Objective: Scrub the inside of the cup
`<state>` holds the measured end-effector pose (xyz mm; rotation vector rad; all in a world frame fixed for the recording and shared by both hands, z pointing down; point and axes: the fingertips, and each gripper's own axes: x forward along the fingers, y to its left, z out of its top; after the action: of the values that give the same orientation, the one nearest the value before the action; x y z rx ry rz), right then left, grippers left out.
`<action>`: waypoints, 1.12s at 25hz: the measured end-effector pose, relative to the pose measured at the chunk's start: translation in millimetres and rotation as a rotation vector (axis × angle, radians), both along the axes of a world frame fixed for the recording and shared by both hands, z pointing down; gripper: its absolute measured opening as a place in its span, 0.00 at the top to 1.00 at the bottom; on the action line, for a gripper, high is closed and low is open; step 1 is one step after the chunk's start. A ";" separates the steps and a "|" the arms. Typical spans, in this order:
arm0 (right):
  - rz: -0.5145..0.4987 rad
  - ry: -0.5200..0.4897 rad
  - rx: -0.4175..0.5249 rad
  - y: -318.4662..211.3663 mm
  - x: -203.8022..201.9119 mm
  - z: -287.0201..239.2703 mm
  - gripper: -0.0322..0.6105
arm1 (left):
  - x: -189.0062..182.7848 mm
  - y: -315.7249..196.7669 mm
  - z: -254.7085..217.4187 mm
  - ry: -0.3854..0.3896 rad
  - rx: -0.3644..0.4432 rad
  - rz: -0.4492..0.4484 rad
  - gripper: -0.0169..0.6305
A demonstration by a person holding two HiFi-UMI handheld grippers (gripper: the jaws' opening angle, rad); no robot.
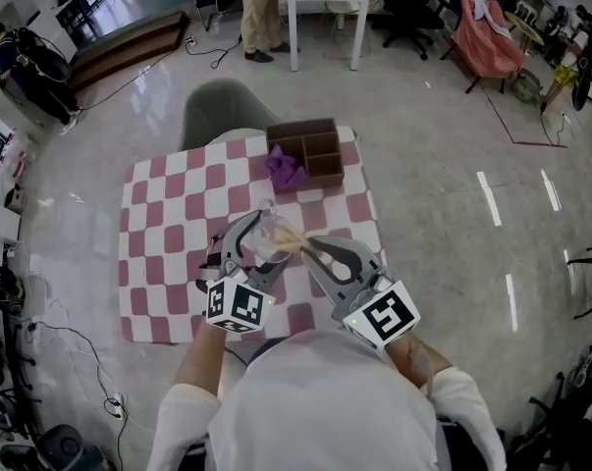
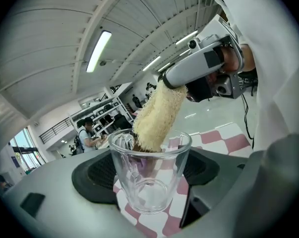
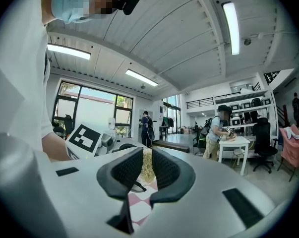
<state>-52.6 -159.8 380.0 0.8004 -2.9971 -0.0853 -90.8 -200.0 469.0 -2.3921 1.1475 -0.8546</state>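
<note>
Words, numbers, brands: none that I can read, in any view.
Left marker cube: it sits on my left gripper and carries a black-and-white square code, no letters.
Right marker cube: it sits on my right gripper and carries the same kind of code, no letters.

Cup clear smooth glass; scrubber coarse, fibrous; tablecloth matt cloth; floor glossy.

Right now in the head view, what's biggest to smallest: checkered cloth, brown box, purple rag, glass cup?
Checkered cloth
Brown box
Purple rag and glass cup look alike; the cup is probably nearer the camera, so unsure.
</note>
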 end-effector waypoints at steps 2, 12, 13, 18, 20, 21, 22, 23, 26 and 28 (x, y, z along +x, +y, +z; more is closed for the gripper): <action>-0.018 0.014 0.012 0.3 -6.0 0.3 0.84 | 2.9 2.8 -0.9 -0.020 0.005 0.008 0.39; -0.060 0.158 -0.058 0.7 -15.5 23.4 0.84 | 4.1 8.9 2.5 -0.085 0.014 0.000 0.39; -0.070 0.163 -0.064 3.0 -17.1 24.6 0.84 | 4.2 9.3 2.9 -0.092 0.016 0.000 0.39; -0.108 0.168 -0.086 10.6 -24.8 28.1 0.84 | 11.2 12.8 7.0 -0.103 0.013 0.016 0.39; -0.102 0.154 -0.092 8.9 -24.5 26.7 0.84 | 15.6 15.4 11.2 -0.111 0.009 0.029 0.39; -0.093 0.148 -0.088 6.7 -23.8 25.2 0.84 | 17.6 17.1 13.1 -0.115 0.007 0.035 0.39; -0.083 0.145 -0.082 3.8 -22.8 23.5 0.84 | 19.3 18.8 14.4 -0.114 0.005 0.039 0.39; -0.070 0.144 -0.075 0.6 -21.6 22.0 0.84 | 20.7 20.4 15.2 -0.111 0.003 0.041 0.39; -0.034 0.176 -0.044 -5.2 -17.7 21.4 0.84 | 22.3 23.1 15.9 -0.109 0.003 0.042 0.39; -0.030 0.205 -0.038 -2.9 -16.9 25.7 0.84 | 20.9 23.2 15.1 -0.112 0.006 0.039 0.39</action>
<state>-69.5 -162.7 405.7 0.6970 -2.8090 -0.1050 -69.9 -176.8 484.1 -2.3214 1.0560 -0.9579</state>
